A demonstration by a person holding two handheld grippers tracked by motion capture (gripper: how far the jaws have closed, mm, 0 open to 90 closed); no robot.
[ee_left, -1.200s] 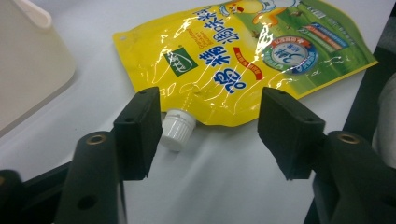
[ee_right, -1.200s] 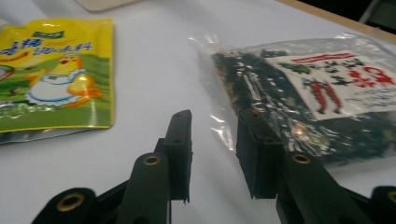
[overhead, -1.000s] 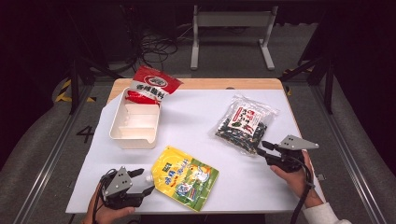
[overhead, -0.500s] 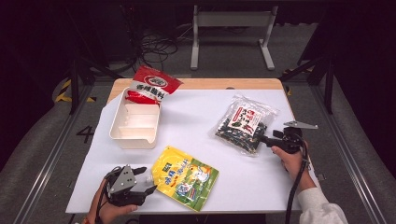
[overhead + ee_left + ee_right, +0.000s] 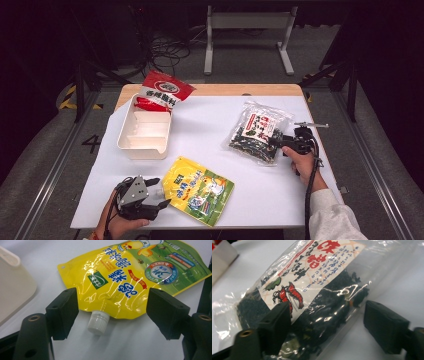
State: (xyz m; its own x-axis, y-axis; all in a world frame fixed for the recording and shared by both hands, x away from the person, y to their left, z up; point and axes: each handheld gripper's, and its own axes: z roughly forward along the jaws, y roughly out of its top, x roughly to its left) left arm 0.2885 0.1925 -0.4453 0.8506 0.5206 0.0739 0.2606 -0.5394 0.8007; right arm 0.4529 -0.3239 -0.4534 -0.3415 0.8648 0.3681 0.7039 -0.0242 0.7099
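A yellow spouted pouch (image 5: 197, 190) lies flat near the table's front edge. In the left gripper view its white cap (image 5: 98, 322) sits between the jaws of my left gripper (image 5: 112, 312), untouched. The left gripper (image 5: 158, 192) is open, and its jaws have just been opening. At the right lies a clear bag of dark dried seaweed (image 5: 257, 131) with a red-and-white label (image 5: 312, 285). My right gripper (image 5: 276, 143) is turned on its side at the bag's near right corner. Its jaws (image 5: 327, 325) have just been closing and straddle that corner without pinching it.
A white divided tray (image 5: 145, 134) stands at the left, its wall seen in the left gripper view (image 5: 12, 290). A red snack bag (image 5: 162, 91) leans over its far end. The white table top (image 5: 210, 125) ends in a wooden strip at the back.
My right gripper has rolled onto its side and moved away from the person, up to the seaweed bag's corner. The left gripper has stayed by the yellow pouch.
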